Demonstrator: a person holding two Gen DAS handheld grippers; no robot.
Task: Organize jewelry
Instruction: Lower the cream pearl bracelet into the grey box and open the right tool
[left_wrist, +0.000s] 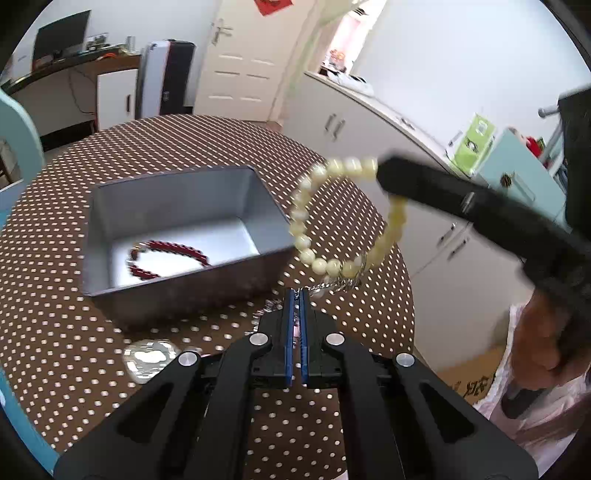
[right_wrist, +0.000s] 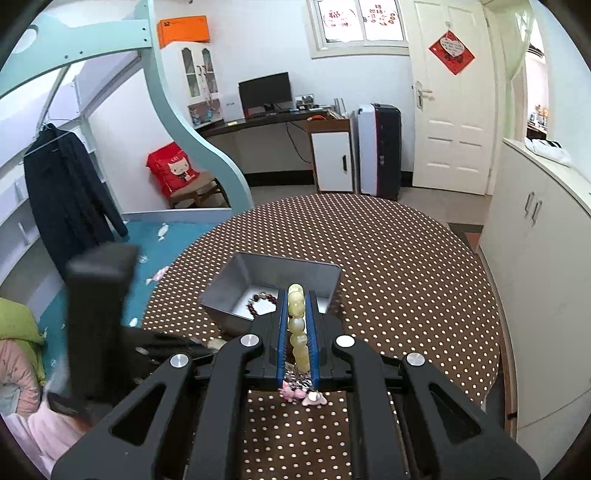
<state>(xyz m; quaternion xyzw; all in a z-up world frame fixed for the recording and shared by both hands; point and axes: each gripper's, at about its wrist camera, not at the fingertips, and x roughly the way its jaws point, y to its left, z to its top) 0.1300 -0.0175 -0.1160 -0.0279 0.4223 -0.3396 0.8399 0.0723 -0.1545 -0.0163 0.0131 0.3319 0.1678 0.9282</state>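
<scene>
Round table with brown polka-dot cloth (left_wrist: 192, 147) in a bedroom: white door, desk with monitor, cabinets along the wall. Left wrist view: grey metal box (left_wrist: 177, 206) on the cloth, red bead bracelet (left_wrist: 168, 258) already inside, so one piece sorted; cream bead bracelet (left_wrist: 314, 225) hanging in the air right of the box, pinched by right gripper (left_wrist: 384, 173); silver chain (left_wrist: 332, 284) and silvery flat piece (left_wrist: 151, 356) lying on the cloth, likely left to do; left gripper (left_wrist: 295, 295) jaws together, apparently holding nothing. Right wrist view: right gripper (right_wrist: 296, 306) clamped on cream beads (right_wrist: 297, 325), box (right_wrist: 236, 280) straight ahead, pink charm (right_wrist: 295, 395) underneath on the cloth; roughly a third done by judgement
</scene>
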